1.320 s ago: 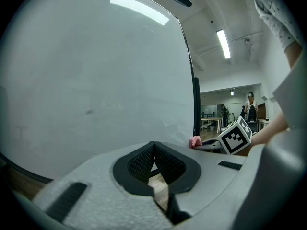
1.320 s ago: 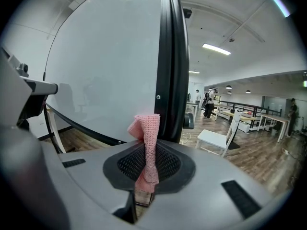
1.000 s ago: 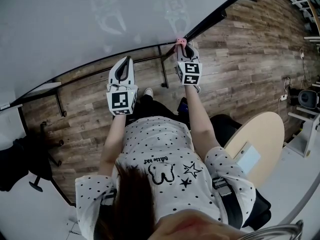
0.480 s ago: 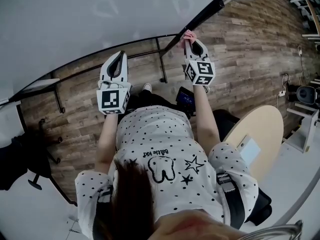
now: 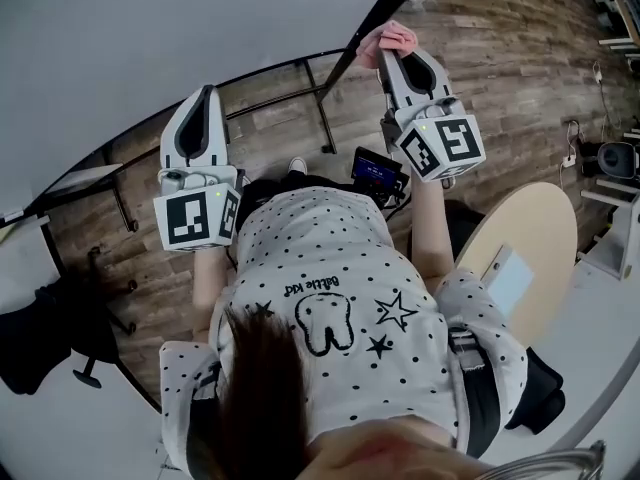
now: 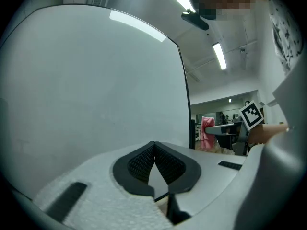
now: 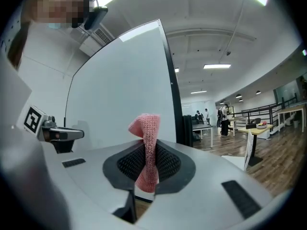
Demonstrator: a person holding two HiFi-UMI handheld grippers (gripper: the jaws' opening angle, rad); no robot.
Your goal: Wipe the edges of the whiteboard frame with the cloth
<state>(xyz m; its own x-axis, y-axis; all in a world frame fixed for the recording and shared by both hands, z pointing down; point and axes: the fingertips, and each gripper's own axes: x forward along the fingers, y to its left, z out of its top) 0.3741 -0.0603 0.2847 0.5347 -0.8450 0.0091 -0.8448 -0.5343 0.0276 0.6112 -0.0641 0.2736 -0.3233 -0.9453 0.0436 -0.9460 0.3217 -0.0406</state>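
The whiteboard (image 5: 150,28) fills the upper left of the head view, and its black frame (image 5: 375,23) runs down the right side. A pink knitted cloth (image 5: 385,36) touches that side frame, with my right gripper (image 5: 388,56) shut on it. In the right gripper view the cloth (image 7: 148,126) sticks up between the jaws, just left of the frame (image 7: 171,90). My left gripper (image 5: 207,92) is shut and empty, held in front of the board to the left. From the left gripper (image 6: 154,144) view I see the board, its frame (image 6: 186,104) and the cloth (image 6: 207,133) beyond.
The board's black stand bars (image 5: 320,118) cross the wood floor below. A round beige table (image 5: 535,238) is at the right, a black chair (image 5: 40,338) at the lower left. A small black device (image 5: 378,171) hangs at the person's waist. Distant tables (image 7: 204,128) stand past the board.
My right gripper has carried the cloth from the board's lower corner up along the side frame. Both grippers have risen closer to the head camera, the left one shifting left.
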